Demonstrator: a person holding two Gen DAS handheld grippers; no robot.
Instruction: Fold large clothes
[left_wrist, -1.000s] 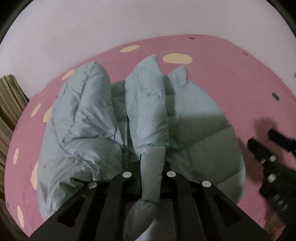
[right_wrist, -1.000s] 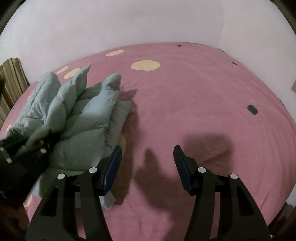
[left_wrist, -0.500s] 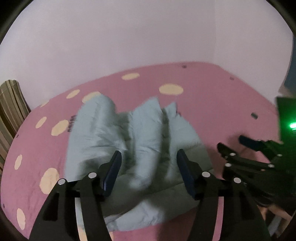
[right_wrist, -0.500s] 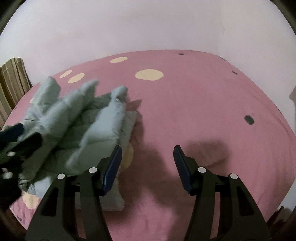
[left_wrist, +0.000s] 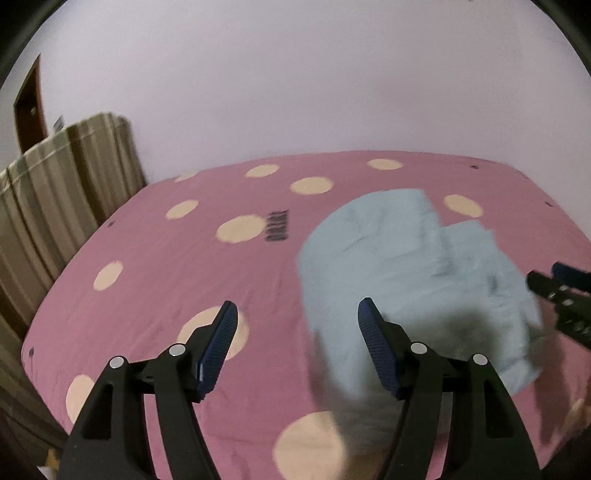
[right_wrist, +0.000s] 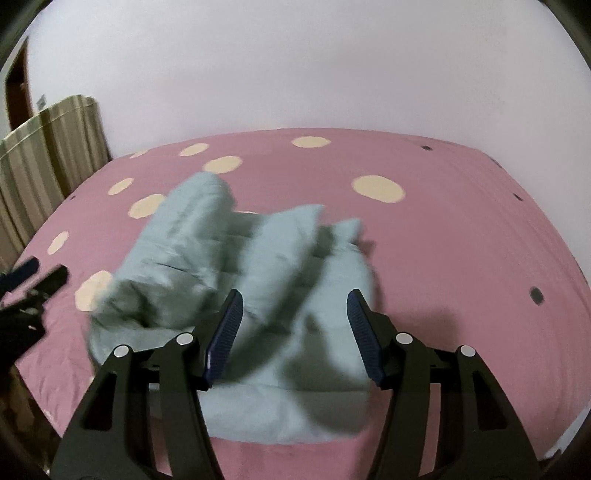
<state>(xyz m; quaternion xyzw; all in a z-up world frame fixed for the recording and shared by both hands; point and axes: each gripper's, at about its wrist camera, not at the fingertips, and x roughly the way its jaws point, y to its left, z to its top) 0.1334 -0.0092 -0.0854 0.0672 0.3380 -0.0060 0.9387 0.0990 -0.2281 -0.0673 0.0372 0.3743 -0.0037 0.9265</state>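
A pale blue puffer jacket (left_wrist: 406, 269) lies bunched and partly folded on the pink bed; it also shows in the right wrist view (right_wrist: 258, 280), blurred. My left gripper (left_wrist: 295, 321) is open and empty, held above the bed with the jacket under its right finger. My right gripper (right_wrist: 293, 314) is open and empty, held above the near part of the jacket. The right gripper shows at the right edge of the left wrist view (left_wrist: 561, 295), and the left gripper at the left edge of the right wrist view (right_wrist: 29, 291).
The bed has a pink sheet with cream dots (left_wrist: 166, 280). A striped beige curtain (left_wrist: 55, 192) hangs at the left. A plain white wall (right_wrist: 295, 62) stands behind the bed. A brown door edge (left_wrist: 27, 99) is at the far left.
My left gripper let go of the jacket sleeve, opened, and pulled back and left. The jacket dropped onto the bed. My right gripper swung left to stand over the jacket.
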